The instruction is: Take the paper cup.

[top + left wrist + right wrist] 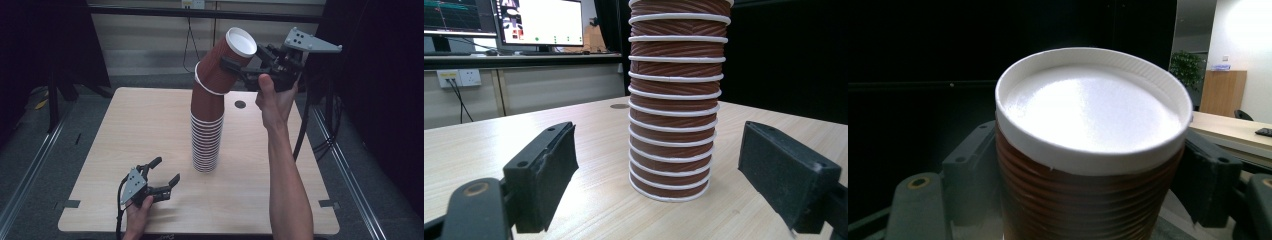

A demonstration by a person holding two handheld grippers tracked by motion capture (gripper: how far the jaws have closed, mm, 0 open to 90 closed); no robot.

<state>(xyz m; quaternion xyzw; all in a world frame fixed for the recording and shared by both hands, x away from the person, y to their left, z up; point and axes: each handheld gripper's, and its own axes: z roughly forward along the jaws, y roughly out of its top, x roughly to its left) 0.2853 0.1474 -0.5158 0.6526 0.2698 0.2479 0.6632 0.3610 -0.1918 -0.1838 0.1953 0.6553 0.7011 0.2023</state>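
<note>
The cup stack (206,140) stands mid-table (125,130), its top cup (231,57) tilted rightward above it, left tongs (166,172) before it.

txt: none legible | monitors (539,22): too blurry to read | cups (674,100): no print

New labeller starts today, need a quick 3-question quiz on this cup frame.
1. True or false: the right claw is clamped on the tilted top cup.
2. The left claw is: A) shut on a cup, B) open, holding nothing, C) holding a lid.
3. Fill in: the cup stack stands on the ____.

Key: 1 true. 2 B. 3 table.
</note>
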